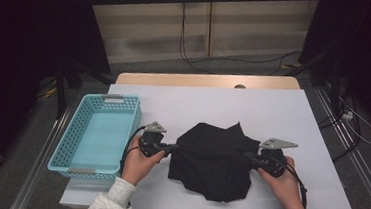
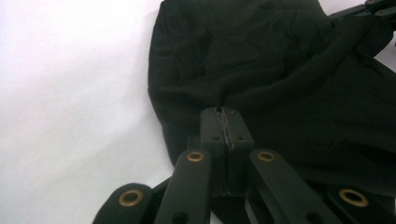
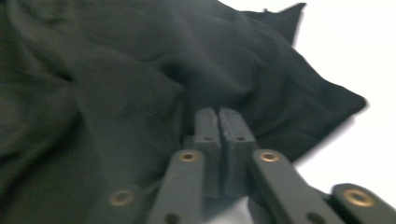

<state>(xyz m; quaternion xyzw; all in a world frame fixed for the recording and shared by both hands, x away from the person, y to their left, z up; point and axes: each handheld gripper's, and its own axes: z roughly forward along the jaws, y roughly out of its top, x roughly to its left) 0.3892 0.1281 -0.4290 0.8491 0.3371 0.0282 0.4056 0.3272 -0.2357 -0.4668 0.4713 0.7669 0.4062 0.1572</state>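
Observation:
A crumpled black cloth [image 1: 214, 159] lies on the white table [image 1: 273, 111], near the front edge. My left gripper [image 1: 176, 146] holds the cloth's left edge. In the left gripper view its jaws are pressed together [image 2: 225, 114] and a fold of the cloth [image 2: 280, 70] is pinched at their tips. My right gripper [image 1: 247, 155] holds the cloth's right edge. In the right gripper view its jaws are also together [image 3: 218, 114], with the cloth [image 3: 116, 70] bunched around the tips. A hand holds each gripper from below.
A light blue perforated basket [image 1: 98, 138] stands empty at the table's left edge, just left of my left hand. Bare white table lies behind and to the right of the cloth. Cables run over the floor beyond the table.

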